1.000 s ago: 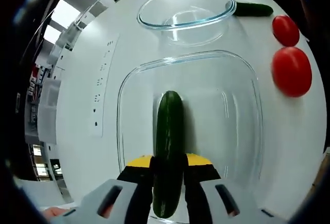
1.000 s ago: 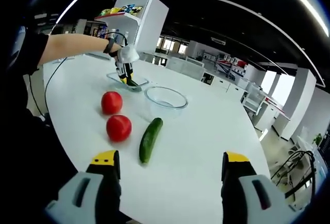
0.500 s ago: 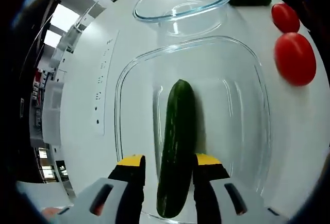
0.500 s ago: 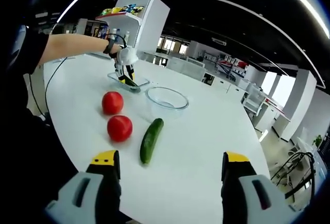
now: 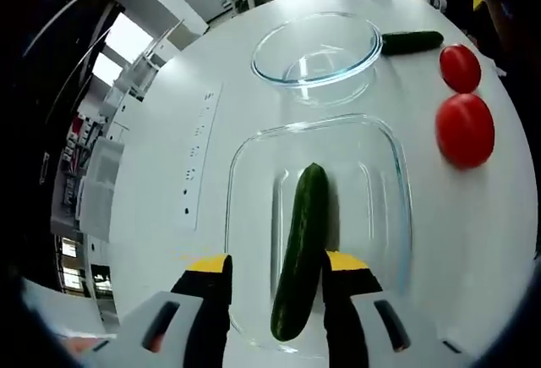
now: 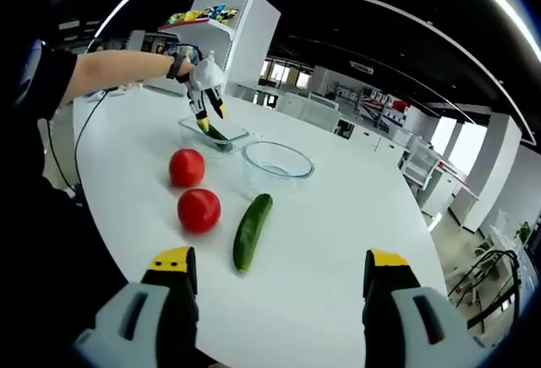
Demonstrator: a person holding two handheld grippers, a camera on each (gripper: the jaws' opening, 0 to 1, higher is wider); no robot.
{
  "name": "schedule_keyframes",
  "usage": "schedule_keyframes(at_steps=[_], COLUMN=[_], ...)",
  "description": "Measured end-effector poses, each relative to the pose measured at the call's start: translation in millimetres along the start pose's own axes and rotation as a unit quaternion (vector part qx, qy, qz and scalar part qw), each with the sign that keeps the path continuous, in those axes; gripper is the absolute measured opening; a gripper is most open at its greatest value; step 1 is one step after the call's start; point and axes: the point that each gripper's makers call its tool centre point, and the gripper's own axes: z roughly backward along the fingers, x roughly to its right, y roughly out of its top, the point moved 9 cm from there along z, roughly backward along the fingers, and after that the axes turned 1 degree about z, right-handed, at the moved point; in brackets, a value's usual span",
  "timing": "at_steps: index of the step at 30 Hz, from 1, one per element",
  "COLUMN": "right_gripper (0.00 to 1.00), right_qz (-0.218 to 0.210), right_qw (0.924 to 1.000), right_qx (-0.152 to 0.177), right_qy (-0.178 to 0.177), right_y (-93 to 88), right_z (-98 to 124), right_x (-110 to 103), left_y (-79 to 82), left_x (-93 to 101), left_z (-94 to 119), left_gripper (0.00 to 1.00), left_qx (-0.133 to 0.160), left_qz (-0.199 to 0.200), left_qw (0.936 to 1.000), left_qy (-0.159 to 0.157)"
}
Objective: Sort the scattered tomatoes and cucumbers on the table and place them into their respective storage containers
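A: Left gripper view — position of cucumber relative to jaws?
B: Lying lengthwise in rectangular glass dish as dark green cucumber, near end between the two yellow-tipped jaws of left gripper, far end pointing toward 12 o'clock. Jaws spread, a gap visible on each side of the cucumber, nothing gripped.

A: Beyond the dish?
B: Round glass bowl at 12 o'clock, holding nothing. Second cucumber just past the bowl at 1 o'clock. Two tomatoes at 2 o'clock: farther tomatoe and nearer tomato, all on white table.

A: Right gripper view — jaws?
B: Right gripper parted wide, nothing between, raised above the near table edge. Loose cucumber at 12 o'clock ahead of the jaws, two tomatoes at 11 o'clock, one behind the other.

A: Pose of the other hand?
B: At 10 o'clock, bare forearm with dark sleeve reaching across the table from the left; left gripper angled down over the rectangular dish, jaw tips just above the cucumber inside. Round bowl beside the dish, toward 12 o'clock.
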Motion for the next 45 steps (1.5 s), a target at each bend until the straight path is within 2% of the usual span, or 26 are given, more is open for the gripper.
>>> schedule_keyframes(at_steps=[2,3,6,11,16,19,21,24,25,29,31,34,35,37,38,45], right_gripper=[0.78,0.78,0.78,0.78,0.78,0.78,0.78,0.78,0.78,0.78,0.78,0.78,0.78,0.78,0.78,0.78], right_qz=[0.0,0.0,-0.005,-0.003,0.002,0.003,0.002,0.002,0.002,0.004,0.002,0.001,-0.001,-0.002,-0.002,0.007], right_qw=[1.0,1.0,1.0,1.0,0.9998,0.9998,0.9999,0.9999,0.9999,0.9998,0.9998,0.9998,0.9998,0.9999,0.9999,0.9998], right_qx=[0.002,0.003,0.001,0.003,0.01,0.011,0.009,0.011,0.011,0.018,0.018,0.017,0.017,0.017,0.016,0.02], right_qy=[0.001,0.001,0.003,0.009,0.016,0.016,0.014,0.013,0.013,0.008,0.006,0.0,0.0,-0.001,-0.001,0.004], right_y=[-0.2,-0.5,-3.7,-0.6,4.0,3.1,2.3,2.6,2.7,4.6,4.1,1.3,0.4,-0.6,-0.8,4.9], right_z=[0.3,0.3,-4.0,-8.5,-8.8,-8.3,-7.9,-5.7,-5.0,1.5,2.5,4.2,4.3,4.3,4.2,5.2], right_x=[-0.6,-0.7,-0.2,-3.7,-9.1,-8.7,-7.8,-6.1,-5.5,-2.2,-0.9,2.1,2.7,2.8,2.9,-2.4], left_y=[3.4,8.0,14.9,20.4,22.0,30.9,34.7,39.5,41.2,35.4,32.6,28.3,21.5,18.1,14.2,-3.1], left_x=[-1.2,-1.0,6.2,20.9,36.5,48.2,52.6,64.0,67.9,91.3,97.1,114.1,117.2,134.5,141.4,183.5], left_z=[4.7,12.4,25.8,40.5,50.9,64.3,72.4,87.0,91.7,104.2,106.7,114.1,116.8,122.0,122.5,117.6], left_gripper=[0.48,0.48,0.52,0.62,0.71,0.86,0.88,0.95,0.95,0.95,0.95,0.95,0.95,0.95,0.95,0.95], left_qx=[0.025,0.054,0.086,0.115,0.129,0.18,0.2,0.244,0.258,0.275,0.28,0.298,0.305,0.333,0.328,0.333], left_qz=[0.014,0.018,0.033,0.033,0.028,0.021,0.027,0.039,0.042,0.05,0.053,0.066,0.074,0.084,0.085,0.106], left_qw=[0.9996,0.9982,0.9956,0.9925,0.9906,0.9821,0.9775,0.9661,0.9618,0.9567,0.9551,0.9486,0.9465,0.9368,0.9381,0.9345], left_qy=[0.009,0.018,0.016,0.024,0.035,0.051,0.061,0.076,0.08,0.084,0.082,0.082,0.077,0.068,0.07,0.069])
